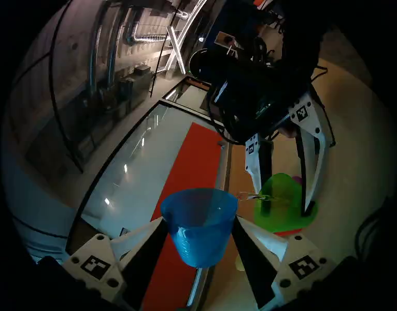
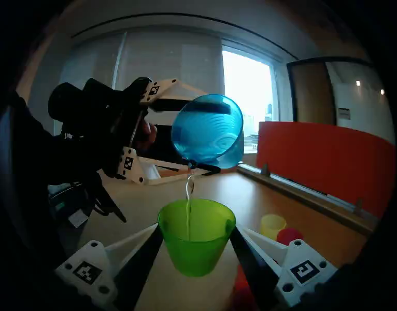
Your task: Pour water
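Two cups sit clamped between fingers (image 1: pixel 131 236): left gripper (image 1: pixel 198 224) grasps the tilted blue cup (image 1: pixel 199 241), right gripper (image 2: pixel 196 234) grasps the green cup (image 2: pixel 197 251) beneath, receiving the water stream (image 2: pixel 188 199).

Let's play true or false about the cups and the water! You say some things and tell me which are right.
1. The left gripper holds the blue cup. True.
2. The green cup is tipped and pouring. False: it sits upright in the right gripper; the blue cup is tipped.
3. The water runs from the blue cup into the green cup. True.
4. A purple cup stands by the yellow cup on the table. False: a red cup stands there.
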Demonstrator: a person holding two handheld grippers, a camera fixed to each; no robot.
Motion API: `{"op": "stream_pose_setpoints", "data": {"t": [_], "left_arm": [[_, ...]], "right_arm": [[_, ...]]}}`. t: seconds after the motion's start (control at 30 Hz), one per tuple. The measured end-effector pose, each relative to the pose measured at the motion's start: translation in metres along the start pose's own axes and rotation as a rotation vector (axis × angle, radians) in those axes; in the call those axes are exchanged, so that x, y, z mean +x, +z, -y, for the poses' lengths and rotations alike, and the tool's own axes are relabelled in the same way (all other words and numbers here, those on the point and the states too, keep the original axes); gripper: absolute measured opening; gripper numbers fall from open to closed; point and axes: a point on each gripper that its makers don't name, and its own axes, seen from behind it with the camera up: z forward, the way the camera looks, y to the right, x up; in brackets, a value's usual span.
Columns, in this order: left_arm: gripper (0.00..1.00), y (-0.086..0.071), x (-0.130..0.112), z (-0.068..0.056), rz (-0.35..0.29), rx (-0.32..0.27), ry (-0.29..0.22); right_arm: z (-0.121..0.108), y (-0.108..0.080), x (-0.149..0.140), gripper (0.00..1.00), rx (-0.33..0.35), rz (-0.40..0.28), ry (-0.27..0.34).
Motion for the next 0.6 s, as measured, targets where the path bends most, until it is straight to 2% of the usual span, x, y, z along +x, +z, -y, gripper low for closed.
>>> {"op": "stream_pose_setpoints", "data": {"t": [0.6], "left_arm": [[0.82,-0.0013,-0.0016,-0.0032,0.006,0.001,0.039]], "right_arm": [[0.0011,0.0015,-0.0005,0.9,0.001,0.002,-0.003]]}}
